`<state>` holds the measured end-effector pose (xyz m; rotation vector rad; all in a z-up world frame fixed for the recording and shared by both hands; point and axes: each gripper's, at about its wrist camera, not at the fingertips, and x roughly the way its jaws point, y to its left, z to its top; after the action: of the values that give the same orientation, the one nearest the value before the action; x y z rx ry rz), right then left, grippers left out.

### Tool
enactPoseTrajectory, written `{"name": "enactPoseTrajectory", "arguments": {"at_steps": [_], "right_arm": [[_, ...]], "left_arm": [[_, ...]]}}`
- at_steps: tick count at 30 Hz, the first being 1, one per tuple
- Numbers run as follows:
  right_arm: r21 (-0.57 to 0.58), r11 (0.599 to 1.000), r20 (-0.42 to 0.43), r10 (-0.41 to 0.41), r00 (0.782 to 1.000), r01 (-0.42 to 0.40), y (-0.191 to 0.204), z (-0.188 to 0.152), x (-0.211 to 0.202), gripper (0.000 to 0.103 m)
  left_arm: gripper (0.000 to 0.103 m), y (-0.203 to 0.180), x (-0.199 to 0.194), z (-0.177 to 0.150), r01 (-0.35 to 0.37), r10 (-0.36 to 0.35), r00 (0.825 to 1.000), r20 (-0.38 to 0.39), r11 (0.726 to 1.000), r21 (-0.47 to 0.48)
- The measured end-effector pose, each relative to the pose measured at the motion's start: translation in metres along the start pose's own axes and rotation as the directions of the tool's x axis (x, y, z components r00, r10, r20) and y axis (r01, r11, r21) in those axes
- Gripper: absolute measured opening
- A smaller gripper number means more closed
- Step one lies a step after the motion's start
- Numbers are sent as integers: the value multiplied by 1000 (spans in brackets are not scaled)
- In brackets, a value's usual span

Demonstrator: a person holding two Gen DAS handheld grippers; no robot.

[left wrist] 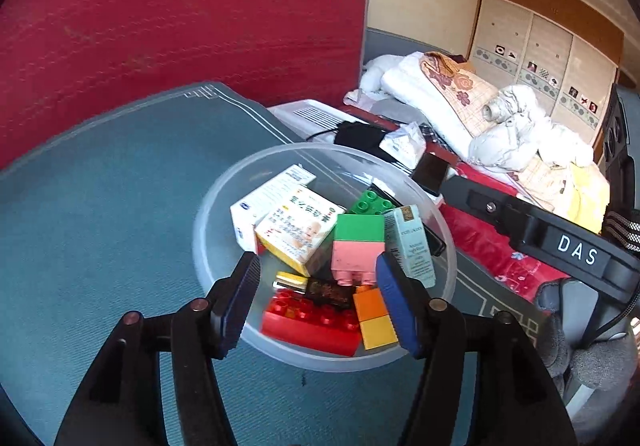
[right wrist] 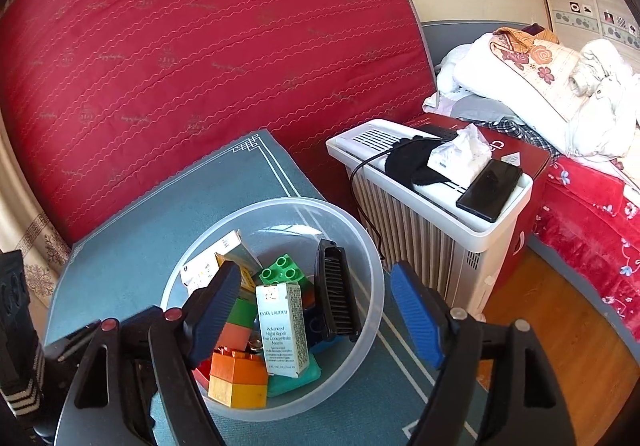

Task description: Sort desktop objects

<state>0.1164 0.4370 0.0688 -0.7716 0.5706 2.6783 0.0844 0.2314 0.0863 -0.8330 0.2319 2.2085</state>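
Biggest thing here is the red mattress (right wrist: 200, 58) standing up behind the table (left wrist: 100, 214), right against its far edge, so no room back there. The table has a blue-green cover with a white border line, and there's lots of bare cover to the left of the bowl (left wrist: 208, 230). On the right side the bowl sits close to the table edge, and just past that edge is a white radiator (right wrist: 424, 230) with a phone (right wrist: 490, 190), a tissue pack (right wrist: 460, 156) and something black on top.

The clear plastic bowl holds everything: a yellow box (left wrist: 298, 228) and white box (left wrist: 266, 198) at the back, a pale green Estee Lauder box (right wrist: 282, 330) standing up, a black comb (right wrist: 338, 294) leaning on the right wall, plus toy bricks: red (left wrist: 312, 322), orange-yellow (right wrist: 238, 378), green-pink (left wrist: 358, 246).

Left gripper (left wrist: 318, 294) hangs over the bowl's near rim, spread wide, nothing in it. Right gripper (right wrist: 316, 310) is also wide and empty, one finger over the bowl, the other outside the rim.
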Motion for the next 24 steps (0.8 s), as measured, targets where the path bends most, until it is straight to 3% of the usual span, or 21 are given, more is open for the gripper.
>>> {"name": "enactPoseTrajectory", "arguments": {"at_steps": [3, 12, 18, 21, 24], "right_arm": [[-15, 999, -27, -29, 999, 29, -3, -11, -6, 82], [-45, 996, -117, -83, 990, 78, -4, -53, -23, 82], [-95, 994, -119, -69, 990, 58, 19, -65, -32, 82], [-111, 993, -122, -58, 991, 44, 29, -69, -33, 82], [-124, 992, -126, -56, 991, 40, 34, -73, -33, 82]], "left_arm": [[71, 6, -14, -4, -93, 93, 995, 32, 996, 9], [71, 17, -41, -25, -196, 197, 980, 19, 979, -63], [71, 24, -55, -34, -139, 140, 990, 6, 984, -110], [71, 23, -59, -35, -154, 156, 988, 13, 983, -104], [82, 22, -60, -36, -176, 178, 984, 6, 980, -92]]}}
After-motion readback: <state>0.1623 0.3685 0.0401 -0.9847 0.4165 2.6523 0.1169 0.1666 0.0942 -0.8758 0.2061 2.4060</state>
